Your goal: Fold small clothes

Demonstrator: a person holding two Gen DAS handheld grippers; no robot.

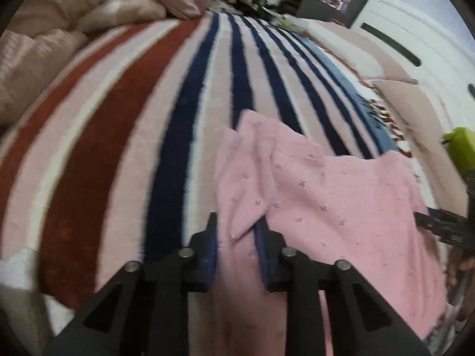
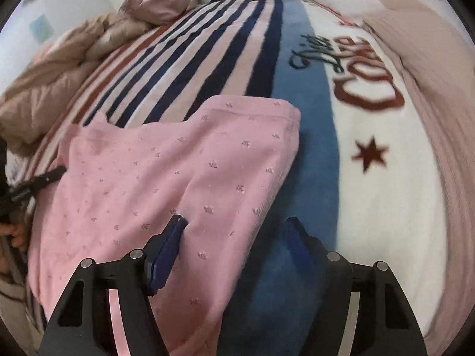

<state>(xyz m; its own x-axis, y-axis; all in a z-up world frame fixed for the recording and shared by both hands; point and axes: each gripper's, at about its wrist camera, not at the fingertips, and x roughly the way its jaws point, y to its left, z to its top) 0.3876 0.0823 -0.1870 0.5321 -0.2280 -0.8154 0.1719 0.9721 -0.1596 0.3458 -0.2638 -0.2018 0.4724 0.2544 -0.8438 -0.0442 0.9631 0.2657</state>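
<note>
A small pink garment with tiny embroidered dots lies partly folded on a striped blanket. My left gripper is open, its fingers straddling the garment's left edge and a folded flap. In the right wrist view the same garment covers the lower left. My right gripper is open, with its left finger over the cloth and its right finger over the blue stripe beside the garment's right edge. The right gripper's tip also shows in the left wrist view.
The blanket has red, navy and pink stripes, a blue band and a white panel with lettering and a star. Crumpled tan bedding lies at the far left. A white headboard and cluttered shelves stand beyond.
</note>
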